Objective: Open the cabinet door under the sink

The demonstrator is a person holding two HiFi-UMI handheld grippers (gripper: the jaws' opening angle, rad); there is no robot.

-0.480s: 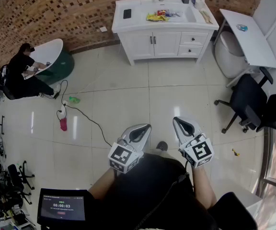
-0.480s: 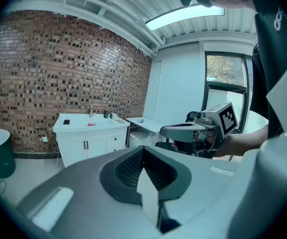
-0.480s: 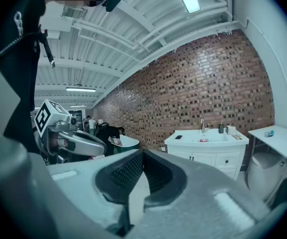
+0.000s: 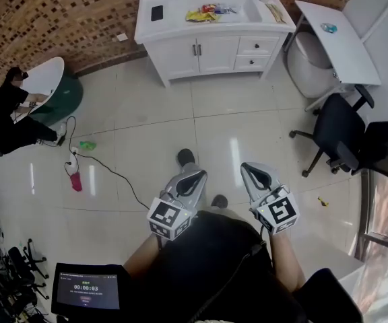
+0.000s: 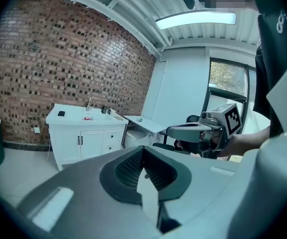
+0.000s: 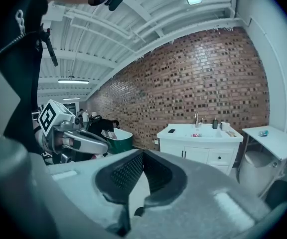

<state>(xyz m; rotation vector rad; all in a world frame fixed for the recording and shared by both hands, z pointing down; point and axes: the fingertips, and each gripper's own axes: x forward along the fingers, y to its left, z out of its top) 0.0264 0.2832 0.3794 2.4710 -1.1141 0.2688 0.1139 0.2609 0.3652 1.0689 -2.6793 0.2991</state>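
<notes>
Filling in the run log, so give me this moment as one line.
phase: pre-contact | left gripper: shut, empty | right gripper: shut, empty | cabinet doors: closed, far ahead, untouched

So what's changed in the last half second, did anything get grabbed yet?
The person has stepped toward the sink cabinet: one shoe now shows out ahead of the tools. Nothing was taken hold of or let go. The left tool and right tool stay shut and empty, held out in front of the body, and the cabinet's doors are still closed.
</notes>
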